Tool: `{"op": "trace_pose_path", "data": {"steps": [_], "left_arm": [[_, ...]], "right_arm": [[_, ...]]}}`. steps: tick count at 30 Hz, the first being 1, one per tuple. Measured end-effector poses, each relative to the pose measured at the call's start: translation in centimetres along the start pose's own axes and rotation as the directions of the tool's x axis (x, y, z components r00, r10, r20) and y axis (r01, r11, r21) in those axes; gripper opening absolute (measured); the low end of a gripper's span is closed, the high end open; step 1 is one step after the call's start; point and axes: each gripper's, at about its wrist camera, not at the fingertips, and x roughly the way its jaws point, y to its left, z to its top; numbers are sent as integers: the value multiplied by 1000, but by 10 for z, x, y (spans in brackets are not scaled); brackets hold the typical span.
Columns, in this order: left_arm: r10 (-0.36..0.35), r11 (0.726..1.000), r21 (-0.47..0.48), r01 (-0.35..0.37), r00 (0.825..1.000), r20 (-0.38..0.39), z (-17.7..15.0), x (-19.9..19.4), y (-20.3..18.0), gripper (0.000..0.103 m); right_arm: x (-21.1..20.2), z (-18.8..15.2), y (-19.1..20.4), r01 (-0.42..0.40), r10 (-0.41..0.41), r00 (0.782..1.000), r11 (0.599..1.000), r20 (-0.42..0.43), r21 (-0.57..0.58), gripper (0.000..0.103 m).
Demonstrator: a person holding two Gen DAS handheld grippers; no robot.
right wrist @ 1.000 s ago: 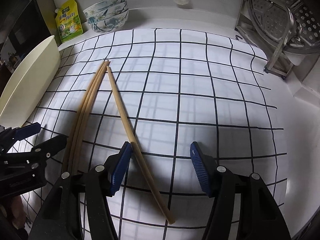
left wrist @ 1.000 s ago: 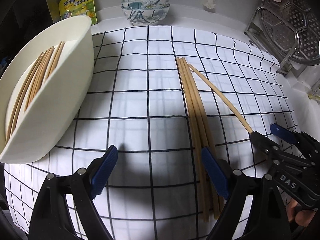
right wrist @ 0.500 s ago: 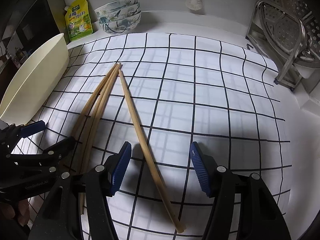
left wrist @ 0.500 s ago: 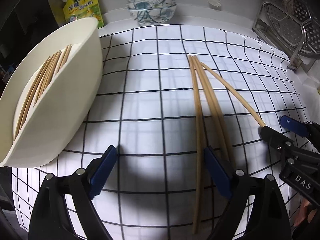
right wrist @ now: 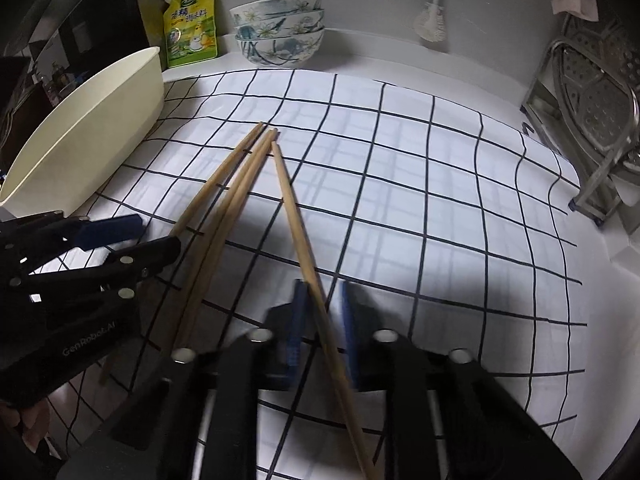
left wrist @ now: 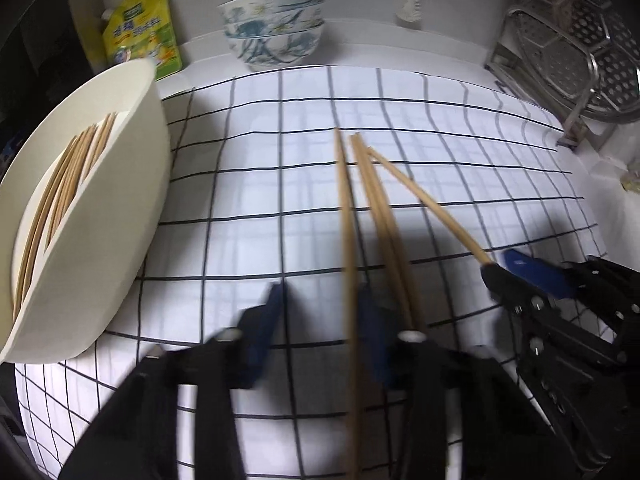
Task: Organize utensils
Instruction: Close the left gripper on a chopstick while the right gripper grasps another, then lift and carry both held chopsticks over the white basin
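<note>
Several wooden chopsticks lie on a checked cloth (left wrist: 440, 184). My left gripper (left wrist: 324, 320) is closing, blurred, with the leftmost chopstick (left wrist: 345, 216) between its jaws near the right pad; the left pad stands apart from it. Two more chopsticks (left wrist: 380, 208) run behind its right finger. My right gripper (right wrist: 322, 316) is shut on a single chopstick (right wrist: 294, 216) that angles away from the rest. In the left wrist view the right gripper (left wrist: 520, 272) shows at the right, holding that chopstick's near end. A cream tub (left wrist: 120, 200) at the left holds several chopsticks (left wrist: 68, 176).
Stacked patterned bowls (left wrist: 276, 36) and a yellow pouch (left wrist: 140, 36) stand at the back by the wall. A metal rack (left wrist: 580, 60) fills the back right corner, and a brush (left wrist: 408, 0) hangs on the wall. The cloth's right edge meets a white counter.
Both pairs of jaws have narrowed sharply. The right closed onto the single chopstick. The left drew in around the leftmost chopstick, which now lies apart from the other two.
</note>
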Motion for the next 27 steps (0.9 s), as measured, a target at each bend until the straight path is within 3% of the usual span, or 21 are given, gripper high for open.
{"op": "trace_pose_path", "data": {"steps": [1, 2, 8, 12, 21, 27], "left_arm": [[-16, 1000, 2, 16, 1000, -5, 1, -1, -1, 10], [-25, 1000, 0, 25, 1000, -10, 0, -1, -1, 7], [-78, 996, -36, 76, 995, -61, 0, -6, 6, 7], [-82, 996, -29, 81, 995, -55, 0, -24, 10, 7], [-71, 995, -60, 76, 994, 85, 29, -94, 57, 7], [-19, 994, -107, 36, 988, 156, 46, -125, 125, 7]], "right_arm": [[0, 1, 1, -1, 1, 1000, 1000, -4, -3, 8], [0, 2, 1, -8, 8, 1000, 1000, -6, 0, 7], [-6, 2, -6, -59, 61, 998, 995, -17, 74, 6], [-22, 6, -8, -87, 88, 996, 989, -3, 123, 6], [-70, 56, 21, -159, 146, 984, 978, 100, 137, 6], [-76, 110, 80, -224, 211, 963, 972, 168, 65, 6]]}}
